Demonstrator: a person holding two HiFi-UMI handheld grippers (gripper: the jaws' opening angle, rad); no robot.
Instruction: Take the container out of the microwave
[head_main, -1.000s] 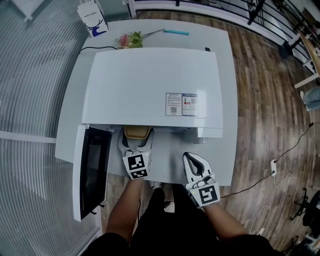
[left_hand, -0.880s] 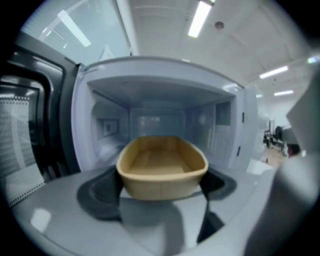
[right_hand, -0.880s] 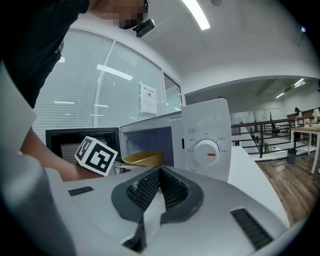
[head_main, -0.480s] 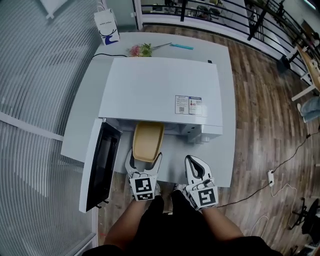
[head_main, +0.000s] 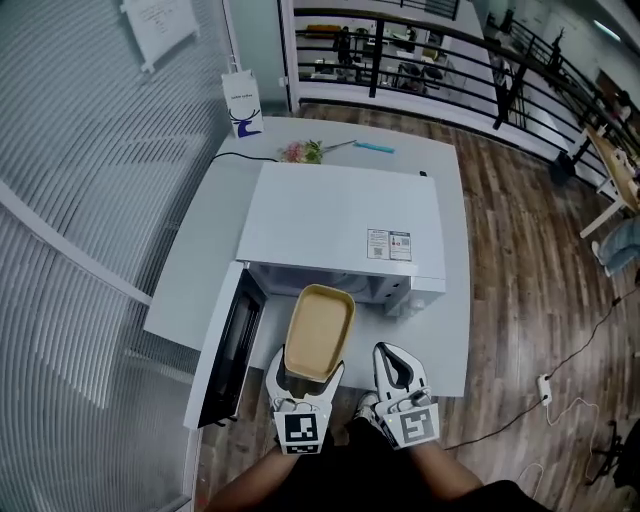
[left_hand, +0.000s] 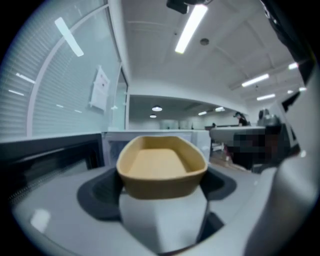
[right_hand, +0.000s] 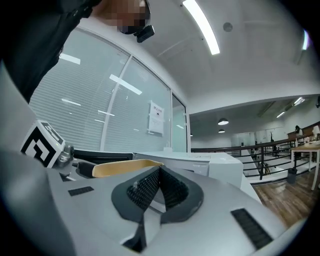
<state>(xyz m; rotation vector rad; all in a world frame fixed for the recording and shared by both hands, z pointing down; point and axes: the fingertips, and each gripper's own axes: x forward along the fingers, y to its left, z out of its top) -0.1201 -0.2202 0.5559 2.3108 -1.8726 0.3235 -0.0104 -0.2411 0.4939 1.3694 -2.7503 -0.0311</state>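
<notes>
Container (head_main: 318, 330) is showing as a tan, oblong tub with rounded corners, a plain rim and low walls, one flat colour all over. It is sitting level and lying lengthwise away from me. Its inside is bare: I am seeing only the smooth tan floor, nothing in it.

I am holding it at its near end with my left gripper (head_main: 305, 368), the jaws standing wide and pressing on its two sides. In the left gripper view the tub is filling the space between them. It is hanging clear of the microwave (head_main: 340, 225), out in front of the open cavity and above the front strip of the white table (head_main: 195, 275). The microwave door (head_main: 228, 345) is swinging out to the left of it, not touching it.

My right gripper (head_main: 393, 355) is hovering just beside the left one, its jaws closed together on nothing, the ribbed pads (right_hand: 150, 187) meeting.

Behind the microwave a white paper bag (head_main: 243, 105) is standing upright; I cannot tell what it is holding. Some flowers (head_main: 303, 151) are lying on the table nearby.
</notes>
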